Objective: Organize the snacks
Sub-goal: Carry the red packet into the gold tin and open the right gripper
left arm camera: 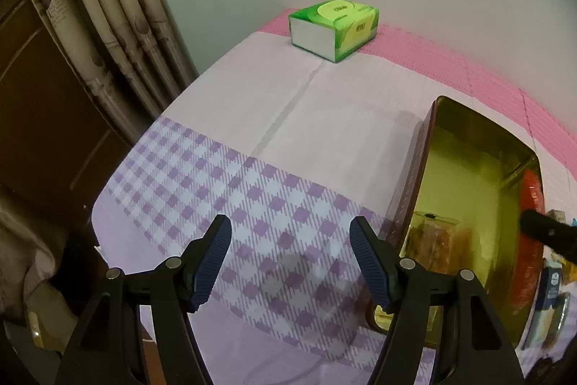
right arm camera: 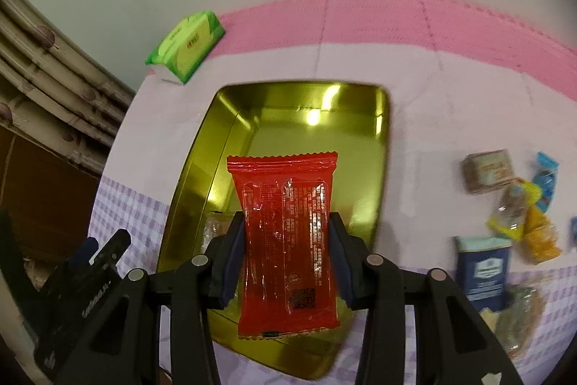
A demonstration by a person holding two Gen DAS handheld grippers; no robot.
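Right tool [right arm camera: 286,251] clamped on a red packet [right arm camera: 286,240], pads pressing its two long edges, packet upright over the near end of the gold tin [right arm camera: 382,147]. Left tool [left arm camera: 290,262] spread wide, holding nothing, poised above the checked cloth [left arm camera: 216,175] just left of the tin [left arm camera: 468,168]. Inside the tin, near end, one clear-wrapped snack [left arm camera: 438,240] already lying on the floor; far end bare. Remaining snacks [right arm camera: 512,211] scattered on the worktop to the right of the tin: a brown box, a blue packet, yellow and blue wrappers, some blurred beyond telling. Green tissue pack [left arm camera: 333,27] at the far left corner, well apart from everything.

Probable step: lowering the packet into the tin for release.

Risks from here, as judgement only:
- Glossy film, held by the edges alone; likely to slip or twist out early, dropping onto the tin's near rim or the cloth instead of inside.
- Packet tall in the grip; released upright, apt to tip against the wall or land across the clear-wrapped snack rather than flat beside it.
- Squeezing harder to stop slipping could crush the contents.
- Tin light and unheld; a knock from the right tool on the rim could slide it on the cloth, with the left tool not bracing it.
- Both tools near each other at the tin's near left corner; collision possible on descent.
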